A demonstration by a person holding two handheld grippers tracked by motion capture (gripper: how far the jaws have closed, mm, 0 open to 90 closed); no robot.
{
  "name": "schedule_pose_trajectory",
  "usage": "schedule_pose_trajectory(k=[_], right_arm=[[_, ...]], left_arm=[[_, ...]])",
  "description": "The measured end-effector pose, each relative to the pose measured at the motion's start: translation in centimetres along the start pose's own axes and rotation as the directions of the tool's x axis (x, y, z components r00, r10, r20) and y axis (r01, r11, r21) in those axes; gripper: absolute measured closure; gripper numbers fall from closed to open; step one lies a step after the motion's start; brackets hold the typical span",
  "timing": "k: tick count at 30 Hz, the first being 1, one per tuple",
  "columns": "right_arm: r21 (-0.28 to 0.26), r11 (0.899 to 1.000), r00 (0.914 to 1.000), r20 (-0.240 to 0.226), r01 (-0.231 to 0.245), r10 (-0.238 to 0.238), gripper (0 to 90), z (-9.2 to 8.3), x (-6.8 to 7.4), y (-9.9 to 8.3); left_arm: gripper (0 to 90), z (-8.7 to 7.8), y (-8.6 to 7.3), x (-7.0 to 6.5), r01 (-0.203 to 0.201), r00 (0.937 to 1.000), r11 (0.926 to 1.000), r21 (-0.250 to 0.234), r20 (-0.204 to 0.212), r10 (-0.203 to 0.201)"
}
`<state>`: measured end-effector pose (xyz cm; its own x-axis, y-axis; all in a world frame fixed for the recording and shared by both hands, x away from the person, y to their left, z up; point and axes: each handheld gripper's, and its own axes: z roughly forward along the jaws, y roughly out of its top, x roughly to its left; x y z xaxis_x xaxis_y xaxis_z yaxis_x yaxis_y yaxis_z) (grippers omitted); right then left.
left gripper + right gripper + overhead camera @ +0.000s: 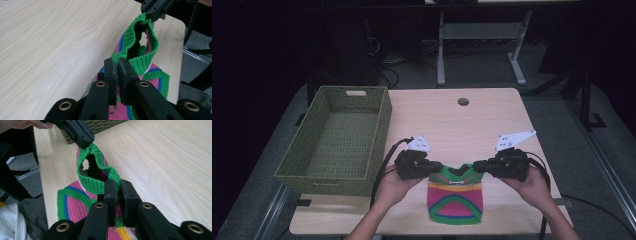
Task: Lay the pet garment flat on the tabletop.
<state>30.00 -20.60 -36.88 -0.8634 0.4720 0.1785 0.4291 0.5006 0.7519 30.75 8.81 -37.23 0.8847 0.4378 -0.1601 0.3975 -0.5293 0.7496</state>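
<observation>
The soft, light knitted sweater (pixel 455 197) hangs limp just right of the wicker basket (pixel 337 140), its green collar rim pinched by the 2 closed claws, left claw (pixel 436 166) and right claw (pixel 478 165), above the tabletop (pixel 462 125).

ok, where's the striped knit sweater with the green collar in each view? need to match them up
High view: the small pink-and-green striped knit sweater lies bottom centre, collar stretched between the left gripper and the right gripper.
Left gripper view: it hangs centre right, collar edge pinched in the near jaws.
Right gripper view: it sits centre left, collar edge in the near jaws.
Shared landmark: the ribbed green collar, on the light wooden table.
</observation>
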Motion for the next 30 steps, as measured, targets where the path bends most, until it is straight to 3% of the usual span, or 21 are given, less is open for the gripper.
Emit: schedule_pose_trajectory(k=[16, 23, 30], right_arm=[[-0.006, 0.998, 0.9964, 0.057, -0.063, 0.063, 83.2, 1.6, -3.1, 1.1], [-0.001, 0.994, 0.9917, 0.07, -0.108, 0.108, 83.2, 2.4, -4.8, 1.4], [-0.005, 0.989, 0.9852, 0.09, -0.146, 0.146, 81.0, 3.4, -6.4, 1.8]], left_arm=[[85.6, 2.1, 1.2, 3.1, 0.055, 0.9959, 0.9979, -0.035, -0.07, -0.058], [85.6, 3.3, 1.1, 5.1, 0.119, 0.9874, 0.9919, -0.045, -0.101, -0.123], [85.2, 4.6, 1.9, 6.4, 0.141, 0.9783, 0.9877, -0.067, -0.143, -0.15]])
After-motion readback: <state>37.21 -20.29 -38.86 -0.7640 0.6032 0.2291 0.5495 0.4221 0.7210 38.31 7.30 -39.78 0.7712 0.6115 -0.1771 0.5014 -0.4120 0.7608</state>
